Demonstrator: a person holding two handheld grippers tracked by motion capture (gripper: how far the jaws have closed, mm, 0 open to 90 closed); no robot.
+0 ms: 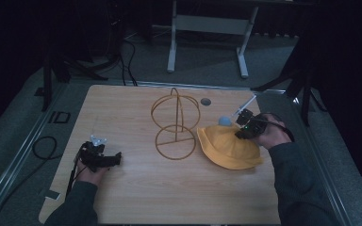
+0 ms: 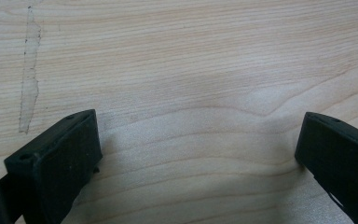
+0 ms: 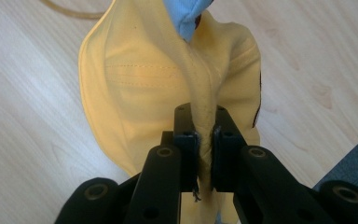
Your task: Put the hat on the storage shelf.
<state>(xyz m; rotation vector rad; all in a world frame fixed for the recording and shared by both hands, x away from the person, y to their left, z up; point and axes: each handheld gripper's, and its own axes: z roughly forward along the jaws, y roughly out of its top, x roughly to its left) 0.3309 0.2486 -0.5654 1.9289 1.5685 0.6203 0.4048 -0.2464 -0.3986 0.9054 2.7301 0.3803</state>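
Note:
A yellow cloth hat [image 1: 228, 147] with a light blue part [image 1: 224, 121] lies on the wooden table [image 1: 136, 197], right of a wire stand [image 1: 175, 123] made of rings. My right gripper [image 1: 245, 128] is at the hat's far right edge. In the right gripper view its jaws are shut on a bunched fold of the yellow hat [image 3: 168, 84], with the blue part [image 3: 185, 16] above. My left gripper [image 1: 104, 159] rests low at the table's left, apart from the hat. In the left gripper view it [image 2: 198, 140] is open, bare wood between its fingers [image 2: 60, 154].
A small dark round hole [image 1: 206, 101] sits in the table behind the stand. A cable loop [image 1: 45, 147] lies on the floor at the left. White table legs [image 1: 207, 42] stand beyond the far edge. A dark stand leg [image 1: 306, 89] is near the right corner.

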